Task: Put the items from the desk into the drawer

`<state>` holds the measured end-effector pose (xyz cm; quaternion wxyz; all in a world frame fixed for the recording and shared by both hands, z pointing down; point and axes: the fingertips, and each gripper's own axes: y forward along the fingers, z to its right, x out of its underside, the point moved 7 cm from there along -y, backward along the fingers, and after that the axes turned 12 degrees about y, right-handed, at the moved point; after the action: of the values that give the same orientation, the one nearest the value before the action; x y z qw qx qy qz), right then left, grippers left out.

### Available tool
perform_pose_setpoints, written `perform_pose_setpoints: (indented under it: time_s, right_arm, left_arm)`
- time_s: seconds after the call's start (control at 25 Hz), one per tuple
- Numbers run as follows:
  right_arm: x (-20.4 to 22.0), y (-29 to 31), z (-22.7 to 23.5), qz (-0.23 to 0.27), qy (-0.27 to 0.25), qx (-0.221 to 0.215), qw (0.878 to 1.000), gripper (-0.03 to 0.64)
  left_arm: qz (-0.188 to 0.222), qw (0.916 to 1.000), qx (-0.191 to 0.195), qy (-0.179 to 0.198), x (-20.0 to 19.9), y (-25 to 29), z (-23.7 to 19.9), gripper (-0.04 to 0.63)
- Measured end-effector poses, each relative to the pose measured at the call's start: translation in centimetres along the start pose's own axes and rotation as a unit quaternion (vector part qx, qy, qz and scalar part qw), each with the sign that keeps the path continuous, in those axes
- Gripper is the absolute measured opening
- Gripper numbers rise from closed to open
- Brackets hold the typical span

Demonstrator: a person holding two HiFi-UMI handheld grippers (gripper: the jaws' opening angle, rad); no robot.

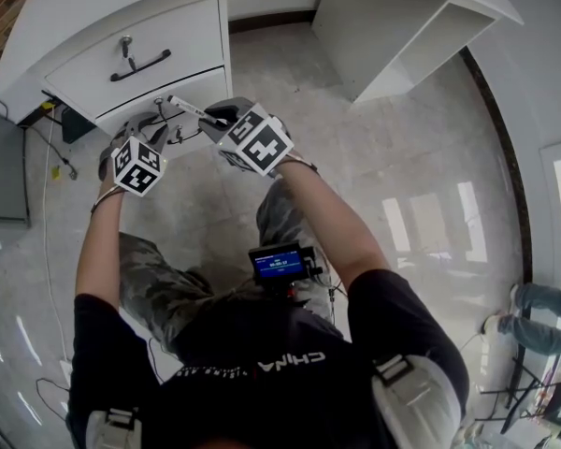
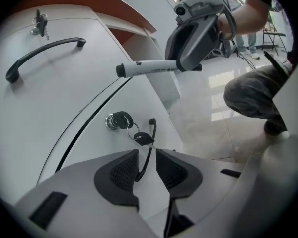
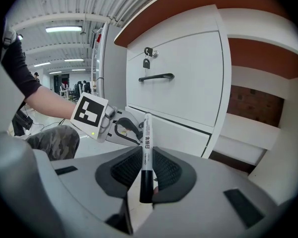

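Observation:
My left gripper (image 2: 146, 157) is at the lower drawer (image 1: 173, 94) of the white desk, its jaws shut on that drawer's thin black handle (image 2: 149, 142). A key with a ring (image 2: 118, 120) sits in the lock just above the handle. The lower drawer front lies flush with the closed upper drawer (image 1: 136, 50). My right gripper (image 3: 146, 165) is shut on a white whiteboard marker (image 3: 146, 143) with a black end. It holds the marker (image 1: 187, 108) level, just above the left gripper (image 1: 157, 120), with the tip pointing at the drawer fronts.
The upper drawer has a black handle (image 2: 42, 53) and its own key (image 2: 38, 23). The desk's kneehole (image 1: 355, 36) opens to the right. Cables (image 1: 51, 148) hang at the left by a brick wall. I crouch on a glossy tiled floor (image 1: 421, 185). Another person's legs (image 1: 533, 316) show at the far right.

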<state>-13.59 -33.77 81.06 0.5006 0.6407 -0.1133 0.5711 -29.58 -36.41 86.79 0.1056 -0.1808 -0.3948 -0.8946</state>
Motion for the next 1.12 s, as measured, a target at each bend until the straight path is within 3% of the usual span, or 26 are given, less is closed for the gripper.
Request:
perform_pose_setpoints:
  time_s: [0.24, 0.36, 0.6, 1.12]
  right_arm:
    - [0.2, -0.1, 1.3, 0.007, 0.006, 0.006, 1.000, 0.074]
    - [0.2, 0.0, 1.6, 0.008, 0.009, 0.005, 1.000, 0.074]
    - [-0.1, 0.3, 1.5, 0.008, 0.010, 0.001, 1.000, 0.074]
    - [-0.9, -1.6, 0.5, 0.015, 0.011, 0.001, 1.000, 0.074]
  left_arm:
    - [-0.016, 0.9995, 0.003, 0.025, 0.1, 1.4, 0.3, 0.097]
    - [-0.014, 0.9996, 0.002, 0.024, 0.1, 1.6, 0.0, 0.060]
    - [-0.036, 0.9960, 0.008, 0.082, -0.1, 2.1, 0.1, 0.040]
    - [-0.028, 0.9981, 0.033, 0.044, -0.5, 0.9, 0.6, 0.037]
